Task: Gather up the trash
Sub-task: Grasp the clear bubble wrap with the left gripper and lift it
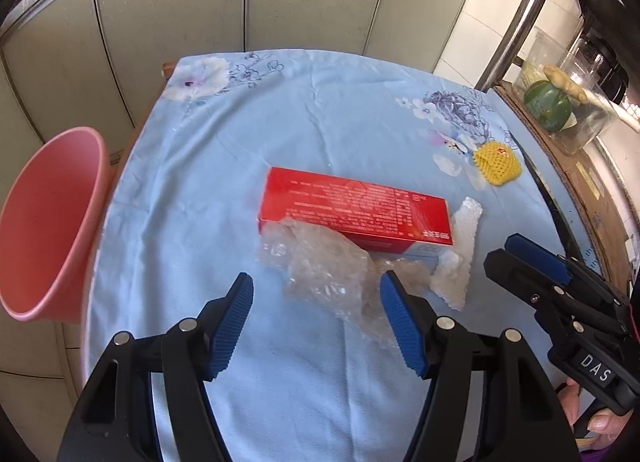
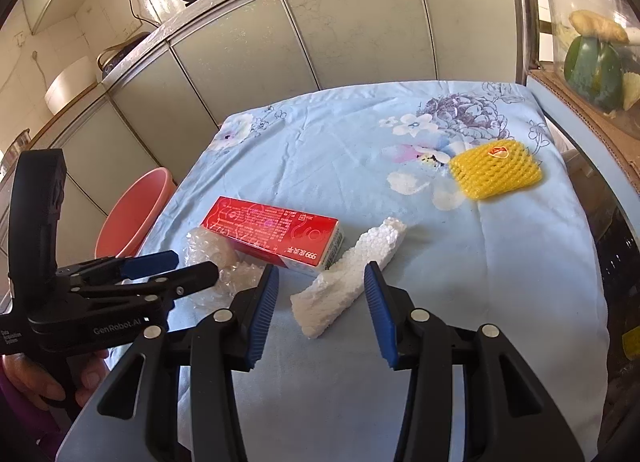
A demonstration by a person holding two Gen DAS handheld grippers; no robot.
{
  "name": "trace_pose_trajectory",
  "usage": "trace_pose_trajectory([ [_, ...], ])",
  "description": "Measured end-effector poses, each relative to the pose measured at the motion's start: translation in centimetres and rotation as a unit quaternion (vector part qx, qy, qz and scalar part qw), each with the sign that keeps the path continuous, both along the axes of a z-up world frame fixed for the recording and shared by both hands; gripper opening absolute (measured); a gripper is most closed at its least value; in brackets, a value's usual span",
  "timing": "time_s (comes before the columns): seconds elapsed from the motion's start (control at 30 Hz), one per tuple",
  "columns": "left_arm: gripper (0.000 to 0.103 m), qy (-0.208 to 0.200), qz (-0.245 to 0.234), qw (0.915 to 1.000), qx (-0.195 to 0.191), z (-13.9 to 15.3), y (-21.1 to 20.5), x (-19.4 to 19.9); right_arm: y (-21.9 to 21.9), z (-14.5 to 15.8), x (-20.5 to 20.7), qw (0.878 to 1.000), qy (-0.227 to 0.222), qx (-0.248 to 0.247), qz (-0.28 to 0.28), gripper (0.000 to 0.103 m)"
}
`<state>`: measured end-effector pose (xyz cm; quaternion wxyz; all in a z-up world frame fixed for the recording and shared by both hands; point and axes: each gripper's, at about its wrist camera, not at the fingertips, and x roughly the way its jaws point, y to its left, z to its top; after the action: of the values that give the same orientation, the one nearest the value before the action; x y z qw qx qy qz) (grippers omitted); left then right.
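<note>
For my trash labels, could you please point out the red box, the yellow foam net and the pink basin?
red box (image 1: 352, 208): left wrist view, top face.
yellow foam net (image 2: 496, 170): right wrist view, mesh middle.
pink basin (image 1: 48, 222): left wrist view, inner wall.

Box (image 2: 276, 236) between wrap (image 2: 212, 250) and foam (image 2: 352, 270).

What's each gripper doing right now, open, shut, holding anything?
Left gripper: jaws open, holding nothing, poised over the crumpled clear plastic.
Right gripper: jaws open, holding nothing, the white foam piece lying loose ahead of them.
</note>
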<state>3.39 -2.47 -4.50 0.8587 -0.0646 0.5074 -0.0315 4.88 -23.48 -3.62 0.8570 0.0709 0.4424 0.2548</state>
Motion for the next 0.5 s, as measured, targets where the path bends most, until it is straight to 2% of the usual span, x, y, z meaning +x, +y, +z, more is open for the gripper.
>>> trace_pose_trajectory([
  [0.2, 0.054, -0.017, -0.012, 0.9997, 0.008, 0.25, -0.52, -0.15, 0.04, 0.1, -0.11, 1.0, 0.0, -0.006, -0.004, 0.045],
  [0.27, 0.041, -0.022, -0.013, 0.9996, 0.006, 0.44, -0.34, -0.2, 0.12, 0.13, -0.12, 1.0, 0.0, -0.008, -0.004, 0.045],
  [0.33, 0.036, -0.027, -0.014, 0.9995, 0.005, 0.6, -0.15, -0.25, 0.23, 0.15, -0.2, 1.0, 0.0, -0.01, -0.003, 0.045],
  [0.5, 0.031, -0.041, -0.022, 0.9989, -0.001, 0.98, 0.07, -0.73, 0.59, 0.21, -0.44, 1.0, 0.0, -0.016, 0.0, 0.045],
])
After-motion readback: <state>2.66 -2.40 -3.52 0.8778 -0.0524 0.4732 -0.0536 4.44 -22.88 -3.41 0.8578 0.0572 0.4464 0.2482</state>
